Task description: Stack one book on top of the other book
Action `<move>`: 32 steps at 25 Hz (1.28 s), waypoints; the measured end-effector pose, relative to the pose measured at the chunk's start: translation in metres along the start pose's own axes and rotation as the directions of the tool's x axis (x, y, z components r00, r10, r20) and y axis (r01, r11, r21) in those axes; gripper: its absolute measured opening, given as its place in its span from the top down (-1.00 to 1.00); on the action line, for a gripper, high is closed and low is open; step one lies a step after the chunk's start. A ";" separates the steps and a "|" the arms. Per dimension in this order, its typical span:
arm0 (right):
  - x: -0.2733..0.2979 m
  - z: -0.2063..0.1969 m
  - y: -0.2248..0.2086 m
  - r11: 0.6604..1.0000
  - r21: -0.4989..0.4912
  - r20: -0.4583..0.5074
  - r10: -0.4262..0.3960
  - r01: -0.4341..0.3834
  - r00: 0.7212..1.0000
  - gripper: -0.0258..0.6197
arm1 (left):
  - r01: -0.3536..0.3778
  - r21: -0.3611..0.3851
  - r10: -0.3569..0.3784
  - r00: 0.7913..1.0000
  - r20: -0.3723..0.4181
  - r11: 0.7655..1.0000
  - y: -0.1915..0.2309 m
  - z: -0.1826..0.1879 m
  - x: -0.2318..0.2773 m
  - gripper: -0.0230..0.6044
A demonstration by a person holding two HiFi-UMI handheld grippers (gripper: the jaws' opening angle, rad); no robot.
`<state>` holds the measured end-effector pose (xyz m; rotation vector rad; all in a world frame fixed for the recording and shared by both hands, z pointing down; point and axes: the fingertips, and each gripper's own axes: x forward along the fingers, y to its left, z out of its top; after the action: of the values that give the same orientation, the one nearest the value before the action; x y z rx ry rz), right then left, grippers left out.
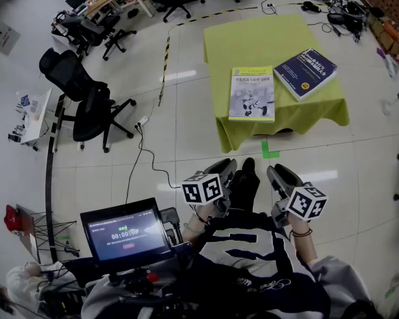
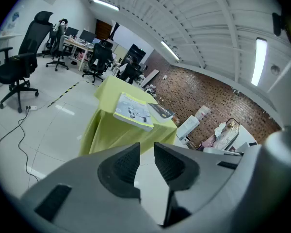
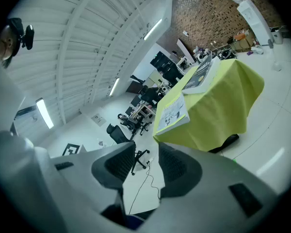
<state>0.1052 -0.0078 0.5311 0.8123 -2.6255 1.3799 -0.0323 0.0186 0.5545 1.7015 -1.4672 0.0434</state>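
A person is standing well back from a table [image 1: 253, 38] draped in yellow-green cloth, holding the left tool [image 1: 227, 168] and the right tool [image 1: 278, 175] side by side close to the body, both pointing toward the table. The left tool's jaws are standing slightly spread, with nothing between them and only pale floor showing through the gap. The right tool's jaws are likewise standing apart and pinching nothing. On the table, two books are lying flat, side by side rather than stacked. A white-and-yellow book [image 1: 252, 94] is resting at the near edge, and a dark blue book [image 1: 305, 73] is lying just beside it to the right and a little farther back, turned at an angle. A green tape mark [image 1: 269, 151] is showing on the floor between the table and the tools. A black office chair [image 1: 86, 102] is standing to the left, and a lit monitor [image 1: 125, 231] is glowing at near left.
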 end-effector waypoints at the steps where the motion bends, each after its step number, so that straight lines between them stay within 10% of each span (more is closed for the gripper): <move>1: 0.006 0.006 -0.008 1.000 0.002 0.001 -0.007 0.007 1.000 0.49 | -0.002 -0.001 0.002 1.000 0.000 1.000 0.006 0.005 0.009 0.65; 23: 0.209 0.093 -0.167 0.957 0.235 -0.160 -0.133 0.169 0.978 0.13 | -0.007 -0.190 -0.037 0.973 -0.227 0.982 0.139 0.098 0.164 0.33; 32: 0.216 0.094 -0.170 0.952 0.296 -0.134 -0.036 0.074 0.990 0.67 | 0.055 -0.254 -0.107 0.975 -0.193 0.966 0.140 0.099 0.170 0.33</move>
<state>0.0186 -0.2495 0.6656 0.7889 -2.3124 1.7790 -0.1429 -0.1663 0.6635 1.5041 -1.1953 -0.0082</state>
